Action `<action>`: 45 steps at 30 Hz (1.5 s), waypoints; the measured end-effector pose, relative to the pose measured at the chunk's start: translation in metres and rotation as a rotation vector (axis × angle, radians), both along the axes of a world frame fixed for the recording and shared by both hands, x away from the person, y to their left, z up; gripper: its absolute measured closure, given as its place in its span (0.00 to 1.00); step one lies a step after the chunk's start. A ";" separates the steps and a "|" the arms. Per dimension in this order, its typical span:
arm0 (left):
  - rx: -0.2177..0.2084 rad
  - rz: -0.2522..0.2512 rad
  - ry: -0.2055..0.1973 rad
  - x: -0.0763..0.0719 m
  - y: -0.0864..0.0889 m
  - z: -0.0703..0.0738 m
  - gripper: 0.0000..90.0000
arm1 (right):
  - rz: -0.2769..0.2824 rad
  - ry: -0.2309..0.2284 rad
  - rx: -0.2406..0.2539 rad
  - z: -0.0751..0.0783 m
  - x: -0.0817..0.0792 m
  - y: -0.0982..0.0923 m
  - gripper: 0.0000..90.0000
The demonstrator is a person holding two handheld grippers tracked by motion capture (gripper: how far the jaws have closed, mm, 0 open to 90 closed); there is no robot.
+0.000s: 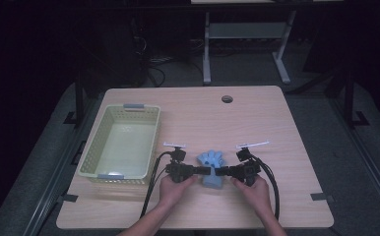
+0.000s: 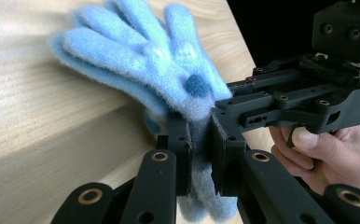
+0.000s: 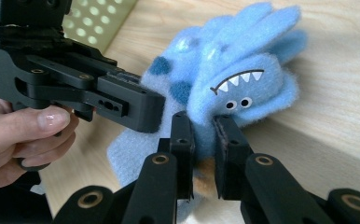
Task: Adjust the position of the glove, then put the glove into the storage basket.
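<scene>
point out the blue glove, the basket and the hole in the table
blue glove [image 3: 243, 88], right gripper view, on its monster face
basket [image 1: 90, 156], high view, on its left wall
hole [image 1: 227, 99], high view, its centre

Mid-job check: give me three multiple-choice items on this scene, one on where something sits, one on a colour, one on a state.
1. Where is the basket?
A. left of the glove
B. right of the glove
C. on the floor

2. What colour is the glove?
A. red
B. light blue
C. black

3. What is the left gripper doing?
A. open above the table
B. shut on the basket
C. shut on the glove

Answers:
1. A, the high view shows it left of the glove.
2. B, fuzzy light blue with darker spots.
3. C, fabric is pinched between its fingers; the right gripper pinches it too.
</scene>
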State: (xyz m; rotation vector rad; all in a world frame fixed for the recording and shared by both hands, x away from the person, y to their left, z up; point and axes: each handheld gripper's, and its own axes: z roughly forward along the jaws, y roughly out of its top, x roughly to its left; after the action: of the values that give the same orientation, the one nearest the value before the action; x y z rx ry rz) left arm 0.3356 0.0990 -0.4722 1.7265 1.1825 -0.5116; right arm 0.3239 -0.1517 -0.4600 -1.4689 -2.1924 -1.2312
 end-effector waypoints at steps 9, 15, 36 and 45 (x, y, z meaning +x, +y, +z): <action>-0.009 -0.017 -0.041 -0.003 0.007 0.015 0.89 | 0.010 -0.023 0.008 0.016 -0.004 0.004 0.88; -0.005 -0.021 -0.061 -0.004 0.016 0.019 0.89 | 0.026 -0.035 0.008 0.021 -0.003 0.012 0.88; -0.051 0.002 -0.093 -0.008 0.047 0.051 0.89 | 0.081 -0.075 -0.001 0.058 0.003 0.039 0.88; -0.063 0.022 -0.100 -0.003 0.065 0.067 0.89 | 0.101 -0.091 0.003 0.077 0.012 0.054 0.88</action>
State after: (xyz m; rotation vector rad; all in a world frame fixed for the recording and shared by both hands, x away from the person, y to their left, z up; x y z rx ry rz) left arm 0.3324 0.1644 -0.4055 1.6639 1.1018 -0.4398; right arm 0.3354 -0.0973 -0.3826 -1.3070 -2.2911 -1.2915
